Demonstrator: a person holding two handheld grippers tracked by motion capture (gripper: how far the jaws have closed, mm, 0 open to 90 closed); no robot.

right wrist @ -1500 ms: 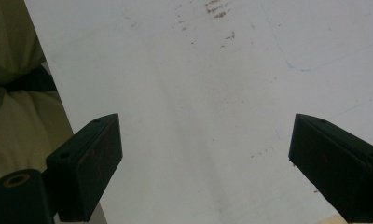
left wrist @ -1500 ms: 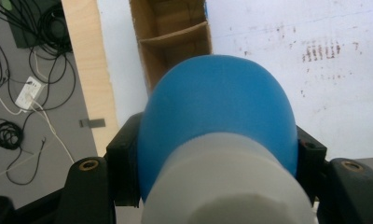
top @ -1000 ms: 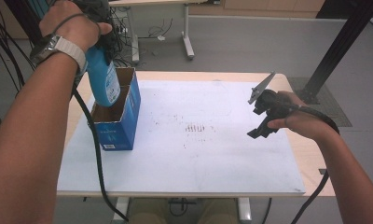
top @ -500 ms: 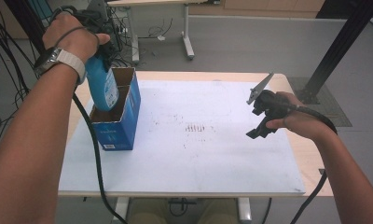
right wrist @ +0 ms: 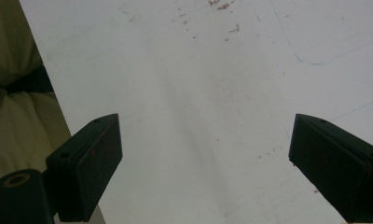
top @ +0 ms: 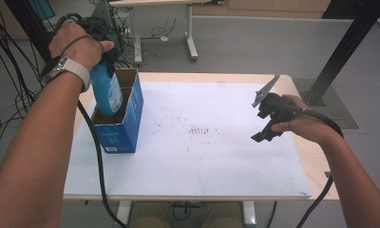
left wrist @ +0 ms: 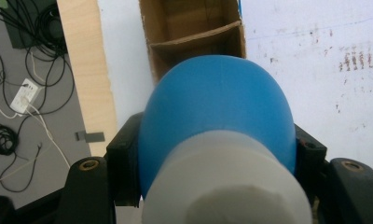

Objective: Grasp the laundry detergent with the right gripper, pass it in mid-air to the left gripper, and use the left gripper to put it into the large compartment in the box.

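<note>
Here, left tongs [top: 104, 59] clamp one blue bottle [top: 107, 92] over one box [top: 119, 130]; right tongs [right wrist: 217, 163] gape.

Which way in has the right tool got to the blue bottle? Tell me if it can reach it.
Probably yes. The right tool is open and holds nothing, with bare table between it and the bottle. But the left tool grips the bottle's top, and the box walls hide its bottom.

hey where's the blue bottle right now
In the high view, the blue bottle is at the table's left side, held by the left gripper, its base lowered into the blue cardboard box.
</note>
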